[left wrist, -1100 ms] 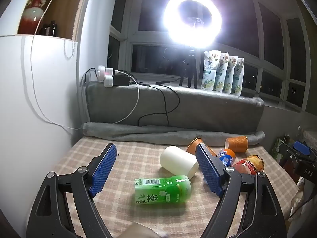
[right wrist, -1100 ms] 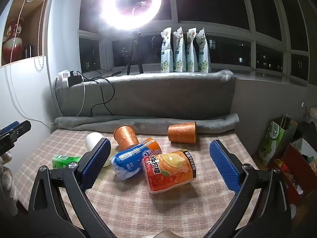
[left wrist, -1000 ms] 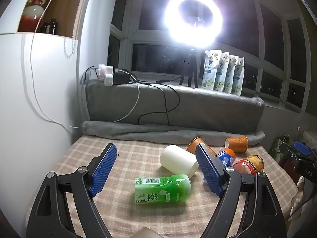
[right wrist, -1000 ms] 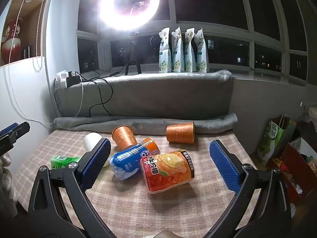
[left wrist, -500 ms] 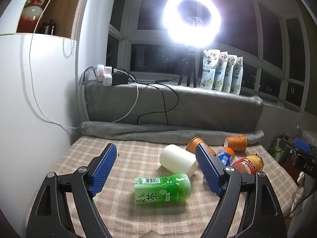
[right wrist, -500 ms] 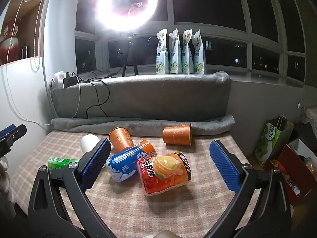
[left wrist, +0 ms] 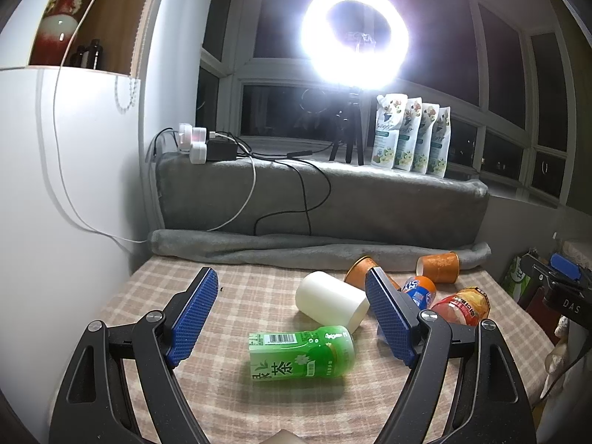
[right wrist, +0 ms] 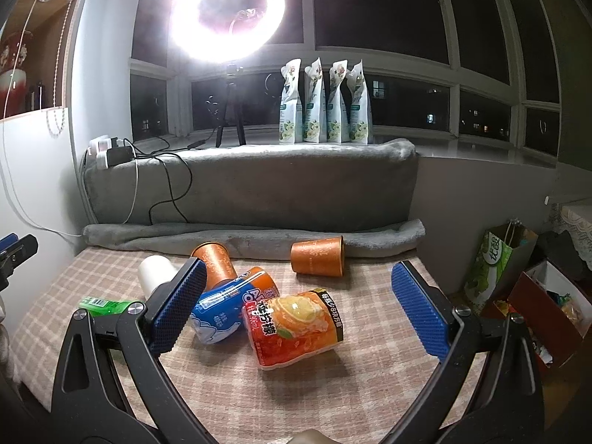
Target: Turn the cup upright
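Several cups lie on their sides on the checked tablecloth (left wrist: 240, 296). A green cup (left wrist: 301, 353) lies nearest, between the open fingers of my left gripper (left wrist: 292, 314), with a white cup (left wrist: 331, 301) behind it. In the right wrist view, an orange fruit cup (right wrist: 296, 327) and a blue-and-orange cup (right wrist: 229, 309) lie between the open fingers of my right gripper (right wrist: 296, 303). Two orange paper cups (right wrist: 318, 257) (right wrist: 214, 261) lie further back. Both grippers hover above the table and hold nothing.
A grey rolled blanket (right wrist: 259, 238) and a grey padded ledge (right wrist: 259, 181) bound the table's far side. A white wall (left wrist: 74, 203) stands at the left. A ring light (left wrist: 355, 37), cables and pouches (right wrist: 325, 103) sit on the sill. Bags and a box (right wrist: 536, 296) stand right of the table.
The right wrist view has shifted slightly, so the cups sit a little lower and further left in it. The left gripper has barely moved. Both grippers stay open.
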A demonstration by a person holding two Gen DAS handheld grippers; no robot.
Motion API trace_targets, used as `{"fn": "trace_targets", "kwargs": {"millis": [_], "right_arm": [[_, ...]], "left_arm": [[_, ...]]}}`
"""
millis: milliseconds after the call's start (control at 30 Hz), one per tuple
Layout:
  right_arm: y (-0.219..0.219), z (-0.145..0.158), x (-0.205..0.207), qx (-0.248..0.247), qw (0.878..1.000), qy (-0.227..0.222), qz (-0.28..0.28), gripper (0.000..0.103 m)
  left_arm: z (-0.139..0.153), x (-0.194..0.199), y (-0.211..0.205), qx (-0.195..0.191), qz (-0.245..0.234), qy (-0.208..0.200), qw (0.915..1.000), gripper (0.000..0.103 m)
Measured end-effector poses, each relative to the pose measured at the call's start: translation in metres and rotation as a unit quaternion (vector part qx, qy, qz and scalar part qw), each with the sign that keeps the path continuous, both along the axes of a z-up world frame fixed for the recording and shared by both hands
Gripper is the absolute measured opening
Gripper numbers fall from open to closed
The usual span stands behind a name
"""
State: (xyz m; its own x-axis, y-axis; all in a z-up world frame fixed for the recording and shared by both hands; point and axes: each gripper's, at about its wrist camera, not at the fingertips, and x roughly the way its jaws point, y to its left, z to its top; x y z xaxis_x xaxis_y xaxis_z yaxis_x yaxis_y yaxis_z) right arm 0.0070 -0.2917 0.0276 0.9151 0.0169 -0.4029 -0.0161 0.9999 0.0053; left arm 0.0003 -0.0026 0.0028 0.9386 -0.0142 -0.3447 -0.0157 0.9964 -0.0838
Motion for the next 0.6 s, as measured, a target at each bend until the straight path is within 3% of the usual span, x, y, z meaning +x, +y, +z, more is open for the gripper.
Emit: {"fn": "trace_targets", "kwargs": {"millis": [600], "right_arm": [[-0.0024, 0.0005, 0.0007, 0.001, 1.000, -0.001, -0.001, 0.102]], "left_arm": [[0.0007, -0.0011, 0.0010, -0.002, 0.000, -0.001, 1.0000, 0.082]]}}
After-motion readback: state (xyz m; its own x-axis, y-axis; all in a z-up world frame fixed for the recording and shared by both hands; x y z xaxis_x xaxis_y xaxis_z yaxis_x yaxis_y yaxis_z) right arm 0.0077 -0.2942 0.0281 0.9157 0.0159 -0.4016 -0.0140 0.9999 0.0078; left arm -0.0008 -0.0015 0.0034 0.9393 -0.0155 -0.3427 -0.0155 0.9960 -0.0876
